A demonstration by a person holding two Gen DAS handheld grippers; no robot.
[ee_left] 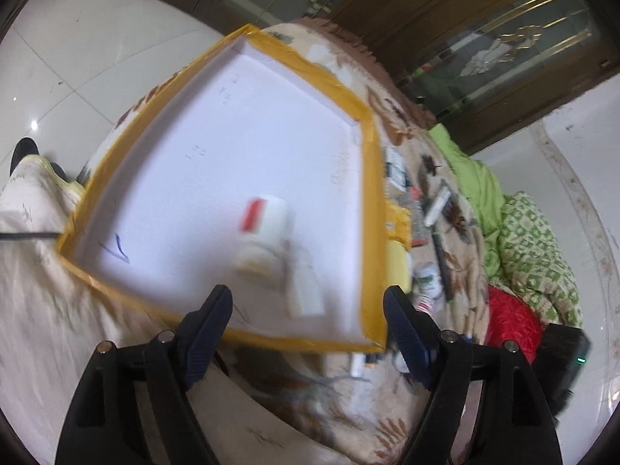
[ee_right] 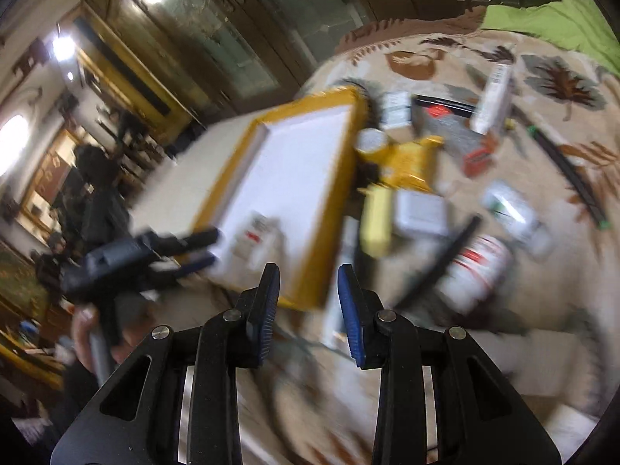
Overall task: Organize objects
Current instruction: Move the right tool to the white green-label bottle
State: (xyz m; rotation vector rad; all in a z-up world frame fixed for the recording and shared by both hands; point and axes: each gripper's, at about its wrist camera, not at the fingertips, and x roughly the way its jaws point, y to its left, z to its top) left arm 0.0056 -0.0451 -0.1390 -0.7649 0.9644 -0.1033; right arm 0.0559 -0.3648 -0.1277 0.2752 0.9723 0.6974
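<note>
A white tray with a yellow taped rim (ee_left: 372, 201) lies on a leaf-patterned blanket; it also shows in the right wrist view (ee_right: 337, 193). Inside it lie a white box with a red label (ee_left: 267, 215) and a white tube (ee_left: 306, 290). My left gripper (ee_left: 308, 323) is open and empty, just above the tray's near rim. It also shows in the right wrist view (ee_right: 197, 248), at the tray's left corner. My right gripper (ee_right: 308, 308) is open and empty, over the tray's near right corner. Loose items lie to the right of the tray.
To the right of the tray lie a yellow bottle (ee_right: 407, 162), a pale yellow tube (ee_right: 376, 221), a white red-striped jar (ee_right: 476, 271), a grey box (ee_right: 422, 213), a black pen (ee_right: 569, 170) and small boxes. Green bedding (ee_left: 523, 224) and a red cloth (ee_left: 511, 321) lie beyond.
</note>
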